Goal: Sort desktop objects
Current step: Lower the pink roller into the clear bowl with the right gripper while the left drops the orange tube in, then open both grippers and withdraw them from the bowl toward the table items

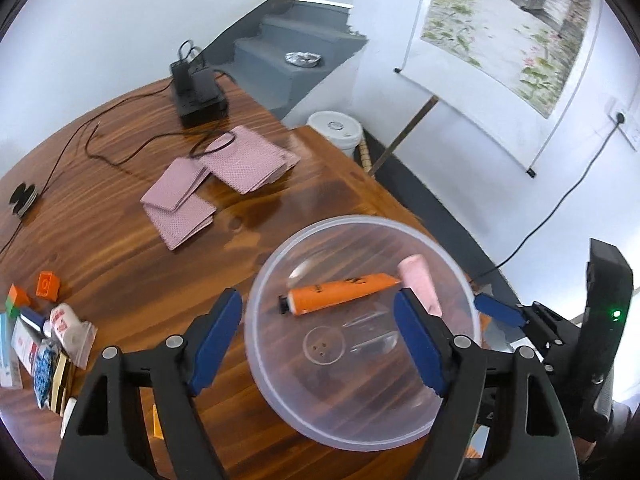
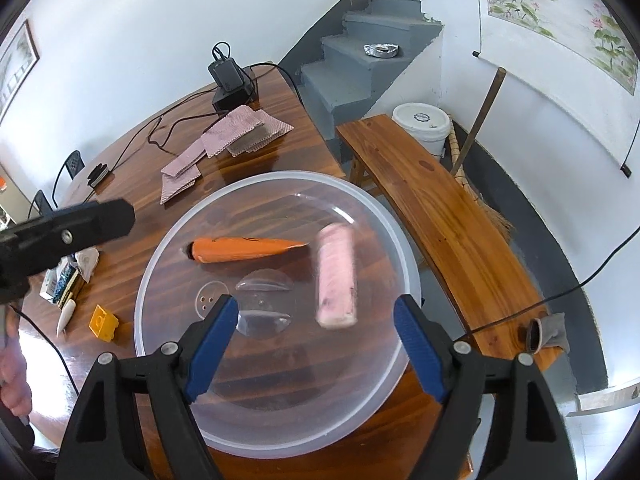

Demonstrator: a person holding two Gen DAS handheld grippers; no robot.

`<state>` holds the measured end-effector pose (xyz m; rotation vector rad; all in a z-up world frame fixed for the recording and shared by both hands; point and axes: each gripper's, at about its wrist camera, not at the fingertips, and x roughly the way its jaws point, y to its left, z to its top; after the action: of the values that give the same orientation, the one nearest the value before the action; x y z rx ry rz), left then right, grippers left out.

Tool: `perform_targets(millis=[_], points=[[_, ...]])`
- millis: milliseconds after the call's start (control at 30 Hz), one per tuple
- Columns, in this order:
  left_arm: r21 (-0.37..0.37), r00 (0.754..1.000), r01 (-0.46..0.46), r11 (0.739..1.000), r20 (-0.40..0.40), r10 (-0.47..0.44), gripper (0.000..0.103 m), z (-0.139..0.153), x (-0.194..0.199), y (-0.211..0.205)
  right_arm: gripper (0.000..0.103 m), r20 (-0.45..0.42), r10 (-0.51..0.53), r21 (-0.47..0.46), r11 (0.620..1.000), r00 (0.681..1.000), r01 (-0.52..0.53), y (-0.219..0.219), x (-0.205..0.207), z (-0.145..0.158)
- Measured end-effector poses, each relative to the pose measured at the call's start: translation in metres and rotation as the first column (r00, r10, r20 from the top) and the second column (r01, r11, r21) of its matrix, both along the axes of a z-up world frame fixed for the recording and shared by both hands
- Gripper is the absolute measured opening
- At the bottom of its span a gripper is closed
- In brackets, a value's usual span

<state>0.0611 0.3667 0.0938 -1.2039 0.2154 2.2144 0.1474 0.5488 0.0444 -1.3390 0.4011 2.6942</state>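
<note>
Nearest, both hand-held grippers stand released over the clear bowl (image 2: 276, 312) on the table (image 1: 120, 248). The left hand-held gripper (image 1: 316, 340) has nothing between its blue pads; its right pad overlaps the bowl's inside, while its left pad hangs outside the rim at nine o'clock. The right hand-held gripper (image 2: 312, 344) is likewise empty, over the bowl's near half.

Inside the bowl, the orange tube (image 2: 240, 250) lies toward twelve o'clock and the pink roll (image 2: 336, 276) toward two o'clock. The roll looks blurred, so I judge it is just landing or rolling.

Both grippers should lift clear of the rim before swinging to the next item, so the light bowl is not nudged.

At eight o'clock from the bowl sits the unsorted clutter (image 1: 44, 344): packets, an orange block (image 1: 47, 285) and a yellow block (image 2: 103, 322). Its labels are unreadable and the pile is cut off at the frame edge. Farther, at eleven o'clock, lie pink cards (image 1: 216, 184), then a black charger (image 1: 198, 92).
</note>
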Motion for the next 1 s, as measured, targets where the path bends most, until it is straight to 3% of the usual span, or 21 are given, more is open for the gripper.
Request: perform_targets(millis=[533,1000], points=[[-0.025,0.99,-0.138,0.99,0.028,0.139,0.081,-0.005,-0.004,-0.05,0.083,-0.012,0.08,-0.004,0.997,0.997,-0.08,-0.037,-0.011,0.003],[-0.04,0.957,-0.283,0.958,0.052,0.285,0.081,-0.012,-0.008,-0.123,0.083,-0.013,0.198,-0.006,0.98,0.98,-0.198,-0.098,-0.021,0.006]])
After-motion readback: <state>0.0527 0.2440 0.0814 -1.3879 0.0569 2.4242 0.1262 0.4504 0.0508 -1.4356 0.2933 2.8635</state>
